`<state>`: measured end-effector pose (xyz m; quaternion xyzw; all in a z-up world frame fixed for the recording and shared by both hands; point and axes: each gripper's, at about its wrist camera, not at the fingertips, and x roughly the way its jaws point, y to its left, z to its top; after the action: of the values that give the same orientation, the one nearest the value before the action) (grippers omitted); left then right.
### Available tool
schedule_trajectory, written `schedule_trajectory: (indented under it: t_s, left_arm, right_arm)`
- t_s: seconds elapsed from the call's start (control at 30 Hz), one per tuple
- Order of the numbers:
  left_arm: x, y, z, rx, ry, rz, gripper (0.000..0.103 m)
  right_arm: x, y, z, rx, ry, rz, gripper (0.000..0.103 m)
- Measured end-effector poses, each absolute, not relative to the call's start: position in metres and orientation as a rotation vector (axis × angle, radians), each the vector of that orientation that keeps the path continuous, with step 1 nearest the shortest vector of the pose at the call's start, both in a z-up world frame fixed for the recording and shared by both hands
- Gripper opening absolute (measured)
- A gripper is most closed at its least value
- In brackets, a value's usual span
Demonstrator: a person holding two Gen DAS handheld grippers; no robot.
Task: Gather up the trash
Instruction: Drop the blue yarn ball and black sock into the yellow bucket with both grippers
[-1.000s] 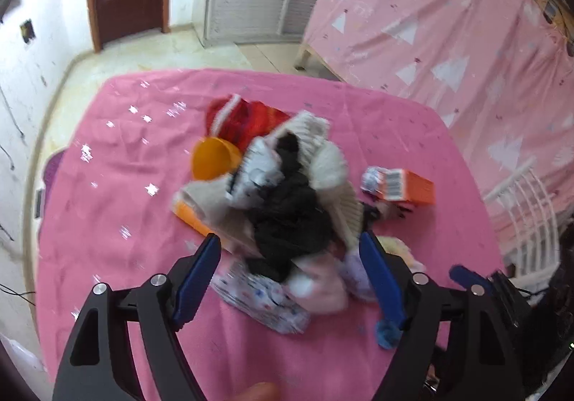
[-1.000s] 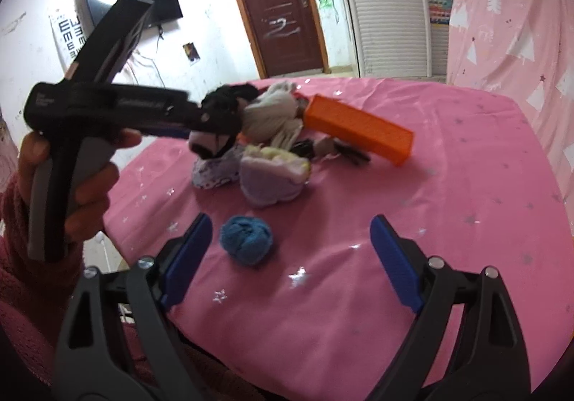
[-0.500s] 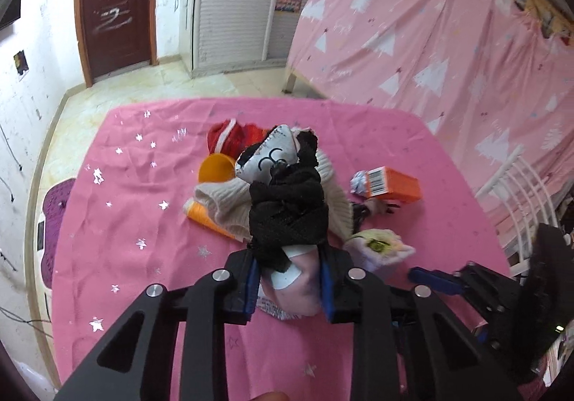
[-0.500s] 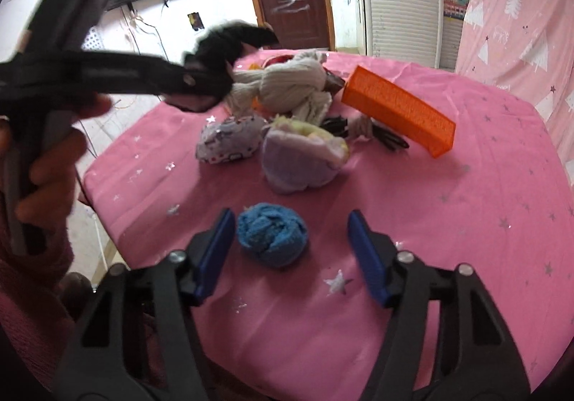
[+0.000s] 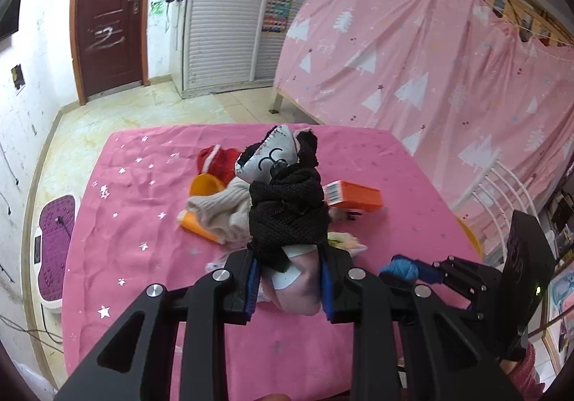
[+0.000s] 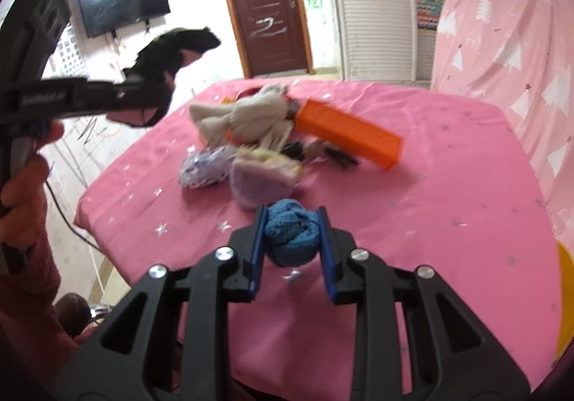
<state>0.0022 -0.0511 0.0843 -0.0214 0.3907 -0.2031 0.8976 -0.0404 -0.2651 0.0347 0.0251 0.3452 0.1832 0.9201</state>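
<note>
Partly hidden behind the left gripper (image 5: 288,284), the heap in the middle of the table (image 5: 136,221) is hard to sort out: one cream knit (image 5: 219,209), one red cloth (image 5: 219,160), one orange cup (image 5: 205,184) and a patterned bundle (image 6: 204,169) overlap. The left gripper's fingers are nearly closed, clamped on a black-and-pink bundle (image 5: 287,218) raised above the table; a white patch on it bears a cartoon mark, no words. Its lower end is cut off by the pads. The right gripper (image 6: 291,250) has its fingers pressed tight on one blue ball (image 6: 291,237) of knit, at the near edge of the table; whether it rests on the cloth is unclear. One orange box (image 6: 349,133) lies beyond the heap, showing a barcode, digits unreadable. One lilac bundle (image 6: 262,178) sits just beyond the ball. Lettering on the left gripper's side is blurred.
</note>
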Motion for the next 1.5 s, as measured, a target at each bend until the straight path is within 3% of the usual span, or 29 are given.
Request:
schedule_trajectory:
  t_s: [0.5, 0.9, 1.5]
  left_arm:
    - [-0.027, -0.132, 0.113, 0.065, 0.760, -0.548, 0.021]
    - [-0.042, -0.253, 0.125, 0.152, 0.776, -0.775, 0.021]
    - [-0.046, -0.429, 0.071, 0.312, 0.928, -0.910, 0.021]
  right_arm:
    - [-0.071, -0.383, 0.067, 0.201, 0.546, 0.109, 0.026]
    - [-0.095, -0.492, 0.069, 0.292, 0.487, -0.196, 0.026]
    - [-0.101, -0.583, 0.015, 0.437, 0.583, -0.378, 0.026]
